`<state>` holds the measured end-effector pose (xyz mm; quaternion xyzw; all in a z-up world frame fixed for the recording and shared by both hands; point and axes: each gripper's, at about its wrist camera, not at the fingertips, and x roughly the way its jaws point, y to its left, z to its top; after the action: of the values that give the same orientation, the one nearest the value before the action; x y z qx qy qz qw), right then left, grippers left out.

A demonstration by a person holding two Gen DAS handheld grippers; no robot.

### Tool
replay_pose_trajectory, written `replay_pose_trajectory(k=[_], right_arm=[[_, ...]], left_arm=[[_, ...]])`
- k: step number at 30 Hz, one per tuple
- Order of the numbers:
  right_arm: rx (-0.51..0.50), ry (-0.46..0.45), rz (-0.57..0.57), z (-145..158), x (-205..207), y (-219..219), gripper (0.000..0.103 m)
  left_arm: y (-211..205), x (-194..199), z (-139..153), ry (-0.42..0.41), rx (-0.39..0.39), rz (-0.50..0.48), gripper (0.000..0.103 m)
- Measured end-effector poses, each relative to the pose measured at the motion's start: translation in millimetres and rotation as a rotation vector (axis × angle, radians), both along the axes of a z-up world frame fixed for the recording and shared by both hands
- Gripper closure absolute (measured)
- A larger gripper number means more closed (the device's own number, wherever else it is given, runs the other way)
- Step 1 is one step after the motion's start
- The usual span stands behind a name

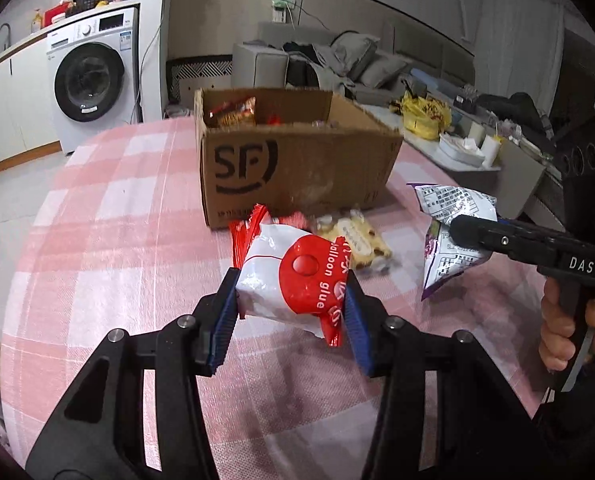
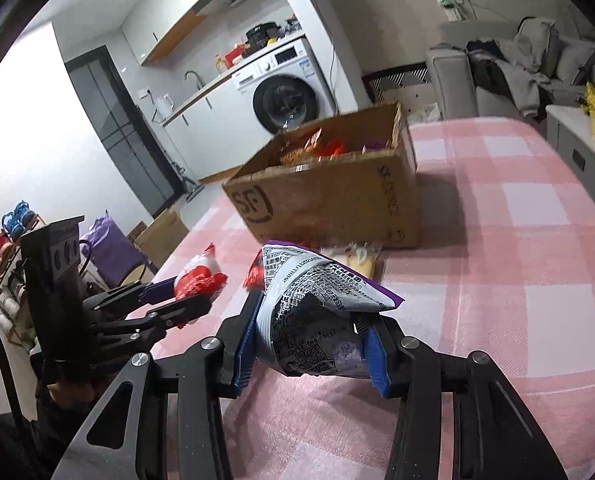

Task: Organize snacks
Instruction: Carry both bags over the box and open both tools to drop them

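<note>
Both packets are lifted for boxing: the left gripper [image 1: 291, 300] clamps the red-and-white packet [image 1: 285, 280], the right gripper [image 2: 311, 344] clamps the purple packet [image 2: 317, 320], and next each must travel ahead over the cardboard box [image 1: 297, 160] before letting go.

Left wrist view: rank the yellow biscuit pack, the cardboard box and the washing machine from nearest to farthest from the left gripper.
1. Yellow biscuit pack: on the tablecloth just beyond the left gripper, slightly right.
2. Cardboard box: behind the pack, mid-table.
3. Washing machine: off the table, far left.
</note>
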<state>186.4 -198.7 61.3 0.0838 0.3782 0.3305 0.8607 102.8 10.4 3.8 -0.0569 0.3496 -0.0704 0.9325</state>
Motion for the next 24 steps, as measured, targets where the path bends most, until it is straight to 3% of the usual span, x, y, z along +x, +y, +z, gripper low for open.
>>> replay_pose_trajectory(k=[24], right_arm=[[0.049,-0.118,-0.11,54,26,-11,0.057]], left_arm=[[1,30,70,-0.157,-0.001,0.057,0.057]])
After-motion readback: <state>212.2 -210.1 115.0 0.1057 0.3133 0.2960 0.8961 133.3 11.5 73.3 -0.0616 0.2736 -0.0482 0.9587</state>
